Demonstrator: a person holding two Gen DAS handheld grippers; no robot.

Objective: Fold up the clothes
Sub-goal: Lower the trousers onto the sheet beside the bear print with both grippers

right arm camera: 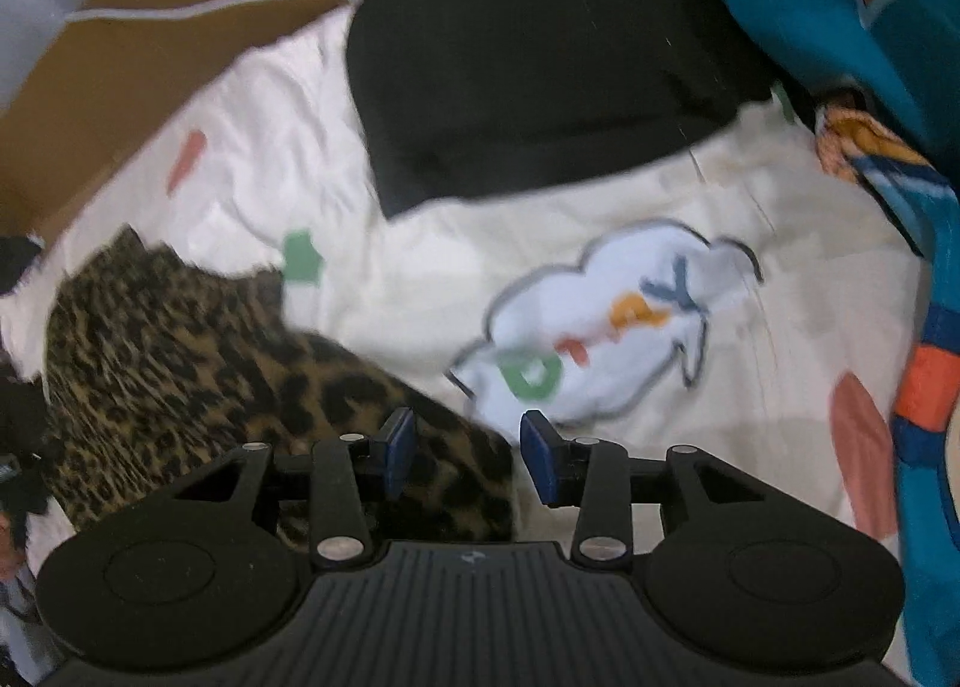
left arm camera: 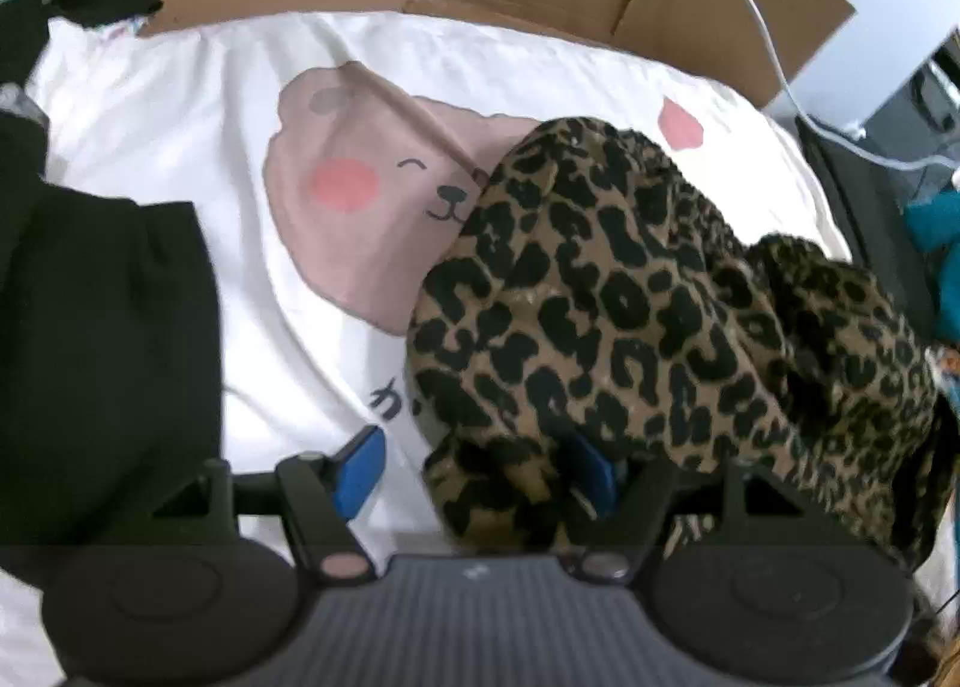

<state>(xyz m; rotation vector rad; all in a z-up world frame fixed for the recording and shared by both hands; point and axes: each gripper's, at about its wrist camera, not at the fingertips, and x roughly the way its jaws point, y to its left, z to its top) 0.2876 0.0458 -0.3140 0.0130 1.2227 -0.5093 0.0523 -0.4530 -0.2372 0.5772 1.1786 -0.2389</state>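
Leopard-print garment [left arm camera: 630,315] lay bunched on the white printed bedsheet [left arm camera: 180,105], its folds hiding the left gripper's [left arm camera: 480,477] right finger; fingers stood wide. Right gripper [right arm camera: 468,456] was parted, empty, blurred.

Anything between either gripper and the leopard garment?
Nothing visible. The leopard garment already lies against the left gripper, draped over one finger, jaws open. The right gripper hangs open just past its edge, only bare sheet beneath.
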